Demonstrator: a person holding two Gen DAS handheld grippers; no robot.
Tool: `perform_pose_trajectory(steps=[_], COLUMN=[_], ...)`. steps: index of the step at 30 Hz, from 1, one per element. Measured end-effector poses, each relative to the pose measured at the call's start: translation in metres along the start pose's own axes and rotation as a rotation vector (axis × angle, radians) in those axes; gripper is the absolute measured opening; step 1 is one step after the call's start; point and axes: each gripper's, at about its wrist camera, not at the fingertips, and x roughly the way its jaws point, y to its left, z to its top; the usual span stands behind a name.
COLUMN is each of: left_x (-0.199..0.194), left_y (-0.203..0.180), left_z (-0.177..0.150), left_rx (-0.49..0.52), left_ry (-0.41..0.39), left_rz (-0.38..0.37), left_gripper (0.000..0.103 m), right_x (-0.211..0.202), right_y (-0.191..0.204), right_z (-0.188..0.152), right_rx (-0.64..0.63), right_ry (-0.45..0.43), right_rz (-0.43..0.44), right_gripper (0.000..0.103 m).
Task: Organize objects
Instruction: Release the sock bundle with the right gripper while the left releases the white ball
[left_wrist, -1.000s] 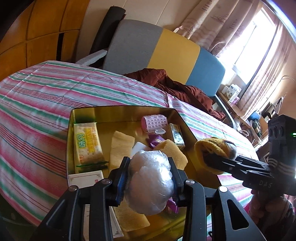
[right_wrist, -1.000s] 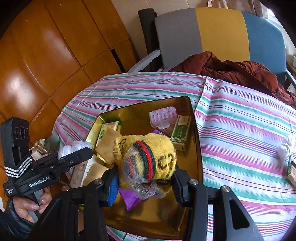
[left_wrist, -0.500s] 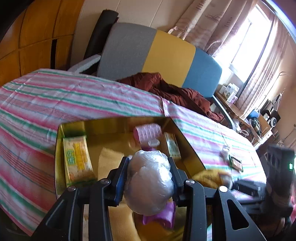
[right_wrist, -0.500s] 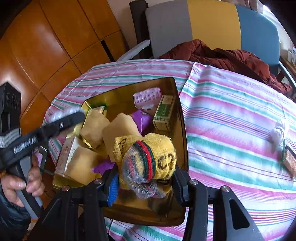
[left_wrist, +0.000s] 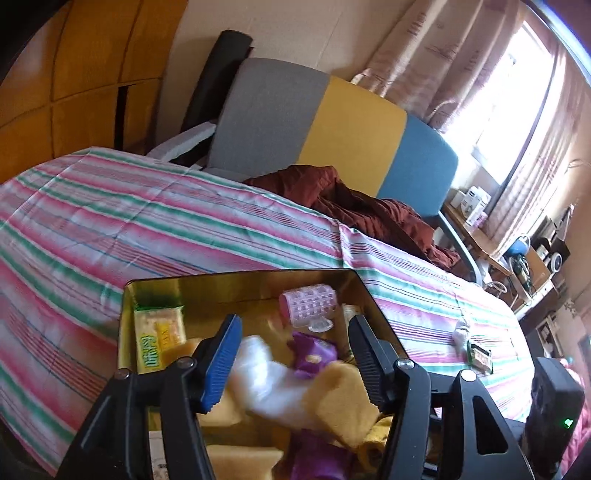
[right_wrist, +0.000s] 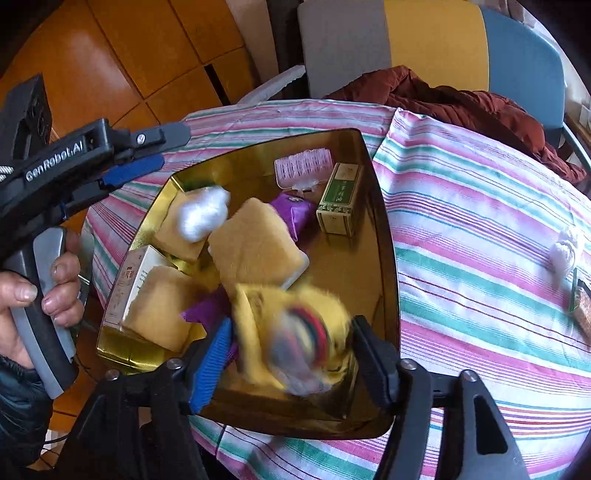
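Step in hand, judged: release. Both items are being dropped into the gold tin tray (right_wrist: 384, 236).

Left gripper (left_wrist: 291, 354): jaws spread, released. The clear plastic bag wad (right_wrist: 203, 214) is blurred in the left wrist view; in the right wrist view it rests on a yellow sponge (right_wrist: 255, 247) at about 10 o'clock in the tray.

Right gripper (right_wrist: 288, 354): jaws apart. The yellow knit sock (right_wrist: 295, 332) sits motion-blurred between them at the tray's 6 o'clock; contact cannot be told.

Tray already holds a pink hair roller (right_wrist: 304, 166), a green box (right_wrist: 338, 199), a purple packet (right_wrist: 291, 212) and a cracker pack (left_wrist: 159, 339).

Next, likely: lift both grippers clear, then collect the strays at 3 o'clock on the striped tabletop (right_wrist: 480, 221): a white wad (right_wrist: 563, 253) and a small packet (right_wrist: 581, 306). The tray is crowded, and its raised rim lies between.
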Motion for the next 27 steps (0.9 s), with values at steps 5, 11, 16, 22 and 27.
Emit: perform_pose_trajectory(steps=[5,11,16,22,27], left_x=[-0.01,-0.018,-0.024,-0.034,-0.039], left_y=[0.01,0.023,0.018,-0.006,-0.021], left_z=[-0.019,-0.046,-0.053,-0.053,-0.052], left_rx=[0.022,0.017,0.021,0.095,0.14], left_ry=[0.018,0.061,0.062,0.023,0.001], left_rz=[0.042,0.086,0.093,0.1,0.126], left_gripper=[0.061,0.061,0.061,0.062,0.065], right_x=[-0.009,-0.014,-0.016,-0.024,-0.028], right_y=[0.0,0.003,0.007,0.011,0.009], right_z=[-0.001,-0.004,-0.005,-0.007,-0.01], right_rx=[0.003,0.004,0.003,-0.007,-0.008], right_ry=[-0.026,-0.035,-0.047,-0.076,-0.087], right_rz=[0.006,0.004,0.001,-0.017,-0.037], right_gripper=[0.075,0.075,0.075,0.075,0.075])
